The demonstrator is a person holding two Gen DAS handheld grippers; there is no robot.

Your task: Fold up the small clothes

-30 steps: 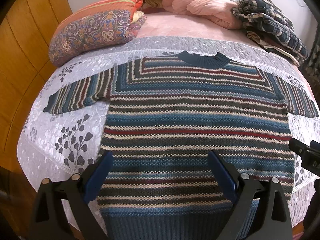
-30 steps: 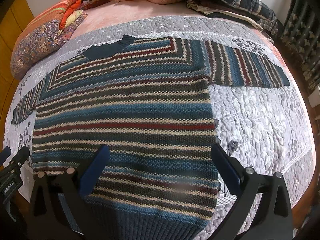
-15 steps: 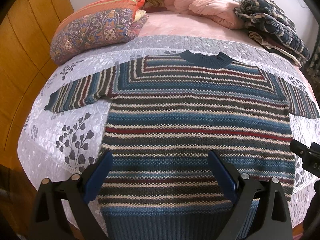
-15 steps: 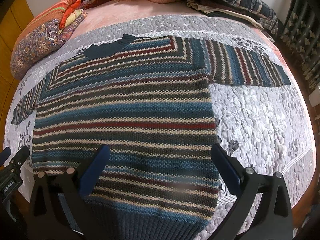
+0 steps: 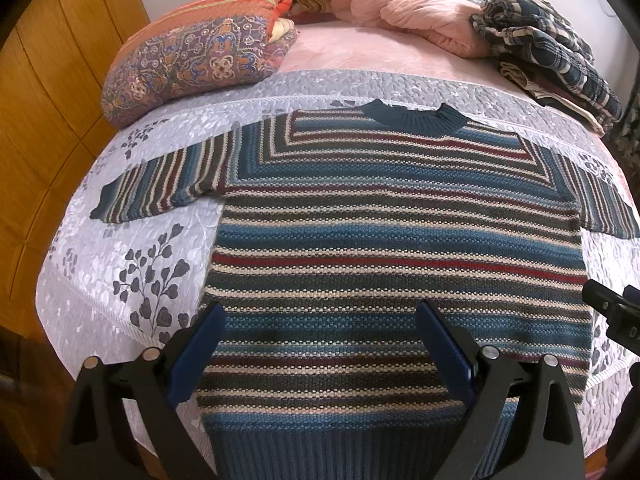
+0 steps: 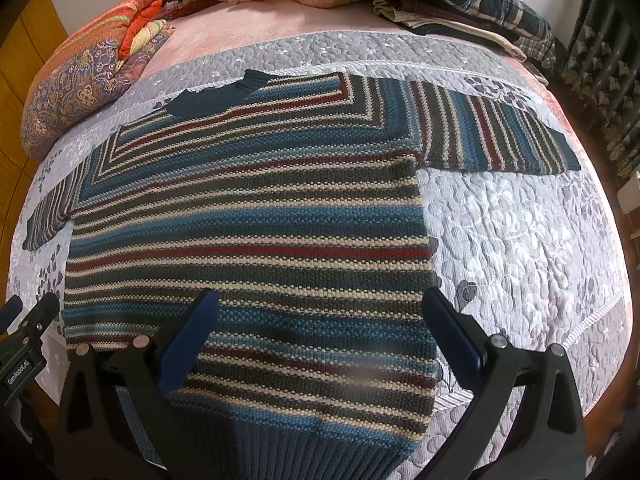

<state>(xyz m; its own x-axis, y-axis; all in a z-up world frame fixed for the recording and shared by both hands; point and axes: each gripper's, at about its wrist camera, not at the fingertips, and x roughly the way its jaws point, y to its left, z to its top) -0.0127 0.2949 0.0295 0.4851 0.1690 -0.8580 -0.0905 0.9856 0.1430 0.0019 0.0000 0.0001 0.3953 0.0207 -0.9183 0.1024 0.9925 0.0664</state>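
From the left wrist view, the left gripper (image 5: pixel 320 344) hangs above the lower half of the striped sweater (image 5: pixel 396 240), its two blue-padded fingers (image 5: pixel 196 352) spread wide with nothing between them. The sweater lies flat and face up on the grey quilted bedspread (image 5: pixel 132 264), dark collar (image 5: pixel 414 118) at the far end, ribbed hem (image 5: pixel 328 452) nearest the camera, and its left sleeve (image 5: pixel 160 190) stretched straight out over the leaf pattern. Off at the right edge, a black piece of the right gripper (image 5: pixel 612 316) pokes into view, just beside the sweater's side seam. Behind the sweater sit a folded patterned quilt (image 5: pixel 200 60), a pink bundle of bedding (image 5: pixel 404 4) and a heap of plaid clothes (image 5: pixel 548 52), all well apart from it. Over to the right wrist view: the right gripper (image 6: pixel 320 336) hovers over the sweater's (image 6: pixel 248 232) lower right part, jaws wide apart and holding nothing, one finger (image 6: pixel 452 336) above the side edge of the knit. The right sleeve (image 6: pixel 492 132) lies spread flat toward the bed's edge. At the lower left, the tip of the left gripper (image 6: pixel 28 328) shows by the sweater's other side.
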